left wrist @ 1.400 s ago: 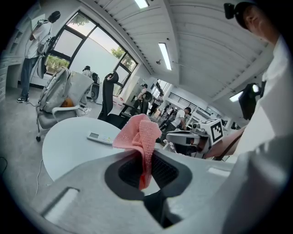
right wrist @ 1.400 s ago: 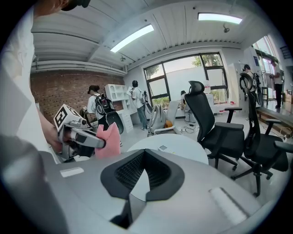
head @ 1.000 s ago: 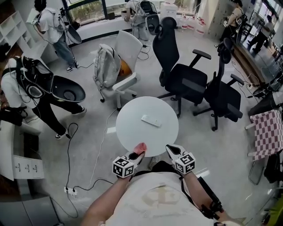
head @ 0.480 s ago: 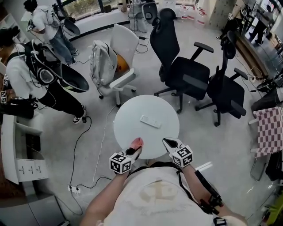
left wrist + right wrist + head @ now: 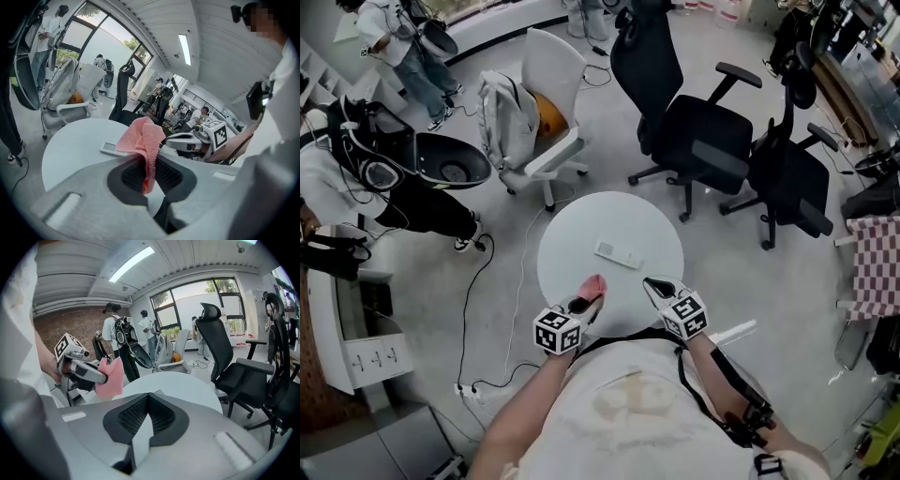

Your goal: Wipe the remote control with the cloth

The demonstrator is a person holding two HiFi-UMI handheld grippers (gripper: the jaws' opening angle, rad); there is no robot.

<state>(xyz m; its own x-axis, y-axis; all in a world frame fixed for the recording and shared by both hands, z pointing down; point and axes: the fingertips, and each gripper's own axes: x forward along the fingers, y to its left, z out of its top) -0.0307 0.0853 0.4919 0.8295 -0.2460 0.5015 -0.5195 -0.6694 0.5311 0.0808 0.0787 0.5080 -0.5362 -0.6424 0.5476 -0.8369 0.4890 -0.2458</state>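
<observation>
A white remote control (image 5: 619,253) lies near the middle of the round white table (image 5: 572,246). My left gripper (image 5: 586,299) is over the table's near edge, shut on a pink cloth (image 5: 594,284) that sticks up past its tips. In the left gripper view the cloth (image 5: 143,139) hangs from the closed jaws (image 5: 149,161), with the remote (image 5: 110,148) beyond it on the table (image 5: 70,145). My right gripper (image 5: 651,282) hovers beside it at the near right edge, shut and empty (image 5: 147,400). From there I see the left gripper (image 5: 89,372) with the cloth (image 5: 110,378).
Two black office chairs (image 5: 698,141) (image 5: 792,183) stand behind the table to the right. A white chair with a grey backpack (image 5: 511,117) is at the back left. People with gear stand at the left (image 5: 366,169). Cables (image 5: 478,309) run across the floor.
Both grippers have moved forward from in front of the table to over its near edge, closer to the remote. The cloth stays in the left gripper.
</observation>
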